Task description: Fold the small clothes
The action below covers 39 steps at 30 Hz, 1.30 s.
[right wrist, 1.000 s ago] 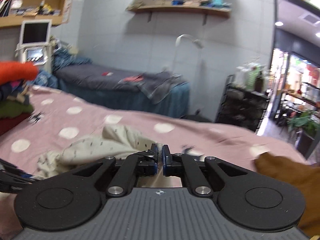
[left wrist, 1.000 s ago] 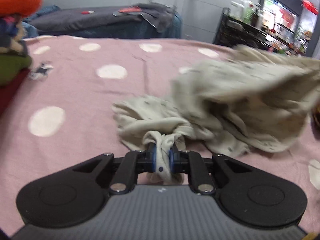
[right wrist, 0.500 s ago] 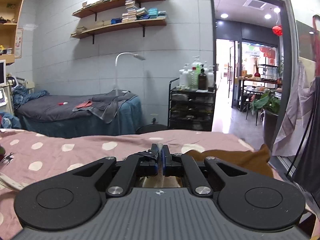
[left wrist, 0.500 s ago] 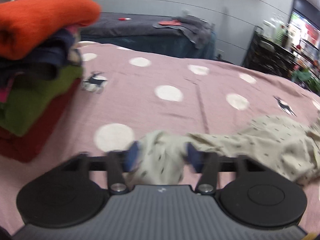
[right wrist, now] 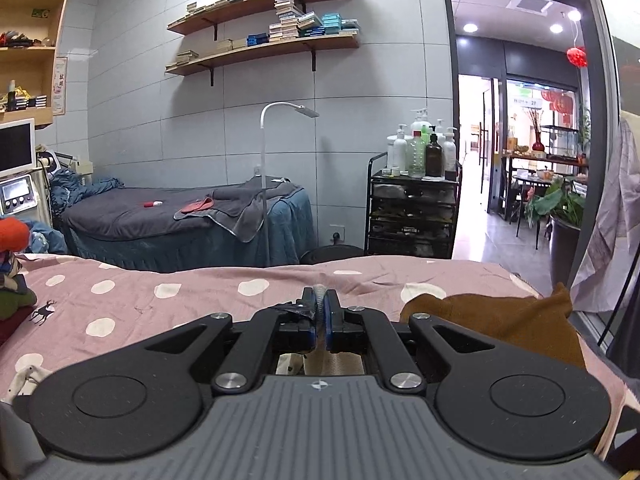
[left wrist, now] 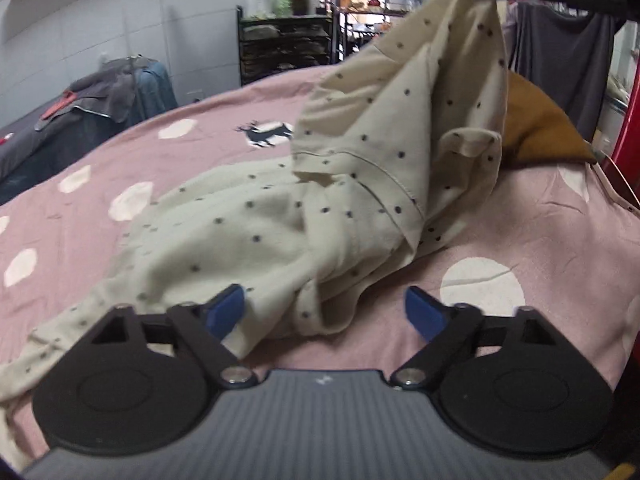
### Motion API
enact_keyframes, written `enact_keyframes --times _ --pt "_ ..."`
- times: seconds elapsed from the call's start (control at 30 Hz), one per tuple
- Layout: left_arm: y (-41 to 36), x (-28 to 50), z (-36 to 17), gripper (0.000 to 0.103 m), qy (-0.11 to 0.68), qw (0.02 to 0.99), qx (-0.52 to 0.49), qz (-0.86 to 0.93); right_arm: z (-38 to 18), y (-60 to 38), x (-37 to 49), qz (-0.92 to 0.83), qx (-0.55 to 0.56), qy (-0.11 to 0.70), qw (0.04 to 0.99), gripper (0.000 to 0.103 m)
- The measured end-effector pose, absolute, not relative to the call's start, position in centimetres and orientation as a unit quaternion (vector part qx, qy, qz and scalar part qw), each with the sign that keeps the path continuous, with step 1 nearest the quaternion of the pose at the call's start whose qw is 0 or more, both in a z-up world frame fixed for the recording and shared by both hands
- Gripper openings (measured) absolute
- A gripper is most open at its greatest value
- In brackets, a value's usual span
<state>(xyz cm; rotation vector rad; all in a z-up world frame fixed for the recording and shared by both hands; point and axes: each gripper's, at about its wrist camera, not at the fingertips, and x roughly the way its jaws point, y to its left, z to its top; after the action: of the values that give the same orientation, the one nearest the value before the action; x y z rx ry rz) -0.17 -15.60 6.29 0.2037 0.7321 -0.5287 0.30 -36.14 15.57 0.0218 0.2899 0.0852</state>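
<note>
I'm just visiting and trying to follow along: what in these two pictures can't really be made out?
- Left view: the kind of garment. The spotted cloth lies bunched and slightly blurred.
- Left view: the right claw at the top edge, cut off by the frame.
- Right view: how much cloth the right claw pinches; its own body hides what hangs below.
- Right view: the clothes pile, cut off at the left edge.

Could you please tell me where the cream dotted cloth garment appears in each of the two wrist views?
Left wrist view: the cream dotted cloth garment fills the centre, rising to the upper right.
Right wrist view: only a thin strip of it shows, pinched between the shut fingers, with a bit below through the frame.
Shared landmark: the mustard-brown cloth on the pink white-spotted bedspread.
</note>
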Motion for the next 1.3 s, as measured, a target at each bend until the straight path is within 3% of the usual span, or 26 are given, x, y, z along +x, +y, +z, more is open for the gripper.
enact_keyframes --times 0.03,0.07,0.1,0.17,0.33,0.43,0.47,0.53,0.63,0.67,0.7,0.73,0.77,0.87,0.93,1.13,1.23,1.3 --pt "-15.9 0.4 5.8 0.045 0.365 0.889 0.088 -0.262 15.5 -36.2 0.2 0.042 0.012 0.145 0.988 0.006" --pt "-16.0 0.9 5.4 0.029 0.378 0.885 0.081 -0.261 15.5 -36.3 0.1 0.042 0.012 0.147 0.988 0.006" --pt "-16.0 1.3 5.1 0.026 0.386 0.883 0.075 -0.256 15.4 -36.3 0.1 0.041 0.014 0.149 0.988 0.007" --pt "-14.9 1.7 4.9 0.009 0.387 0.887 0.052 -0.245 15.3 -36.4 0.1 0.042 0.016 0.155 0.987 0.007" --pt "-8.5 0.6 8.6 0.008 0.345 0.914 -0.02 -0.21 14.5 -36.5 0.5 0.044 -0.003 0.182 0.982 0.014" --pt "-2.6 -0.2 11.9 0.004 0.301 0.941 -0.057 -0.145 13.9 -36.6 0.7 0.065 -0.011 0.217 0.974 0.039" --pt "-0.5 -0.5 12.8 0.004 0.289 0.948 -0.064 -0.116 13.7 -36.5 0.8 0.085 -0.012 0.233 0.969 0.039" --pt "3.5 -1.1 14.3 0.004 0.268 0.96 -0.059 -0.049 12.9 -36.1 1.0 0.169 -0.002 0.288 0.942 0.053" --pt "7.4 -0.9 14.8 0.007 0.293 0.955 -0.051 0.004 11.9 -34.5 0.2 0.297 0.006 0.326 0.898 0.055" --pt "8.0 -1.1 14.6 0.016 0.302 0.951 -0.062 0.003 11.8 -34.1 -0.3 0.308 0.0 0.316 0.898 0.057" --pt "8.1 -1.2 14.1 0.022 0.313 0.947 -0.071 -0.009 11.7 -33.4 -0.3 0.312 -0.011 0.313 0.897 0.066" --pt "7.9 -1.2 13.6 0.035 0.322 0.943 -0.076 -0.026 11.6 -33.0 0.2 0.302 -0.021 0.314 0.9 0.076" --pt "7.4 -1.2 13.0 0.046 0.329 0.94 -0.075 -0.043 11.5 -33.0 0.8 0.285 -0.026 0.313 0.906 0.079" --pt "3.7 -0.9 10.7 0.063 0.365 0.923 -0.059 -0.104 11.2 -33.9 4.7 0.22 -0.004 0.328 0.919 0.081" --pt "0.9 -0.7 9.4 0.068 0.376 0.914 -0.051 -0.145 10.8 -34.7 6.8 0.192 0.019 0.34 0.92 0.082" --pt "-5.8 1.2 6.3 0.068 0.402 0.892 -0.037 -0.204 9.4 -35.4 10.6 0.161 0.006 0.365 0.917 0.084" --pt "-8.1 1.9 5.1 0.067 0.409 0.889 -0.001 -0.205 8.4 -35.4 11.8 0.169 0.0 0.373 0.912 0.096" --pt "-9.1 2.2 4.4 0.062 0.402 0.897 0.034 -0.181 7.8 -35.3 12.8 0.155 -0.005 0.379 0.912 0.097"
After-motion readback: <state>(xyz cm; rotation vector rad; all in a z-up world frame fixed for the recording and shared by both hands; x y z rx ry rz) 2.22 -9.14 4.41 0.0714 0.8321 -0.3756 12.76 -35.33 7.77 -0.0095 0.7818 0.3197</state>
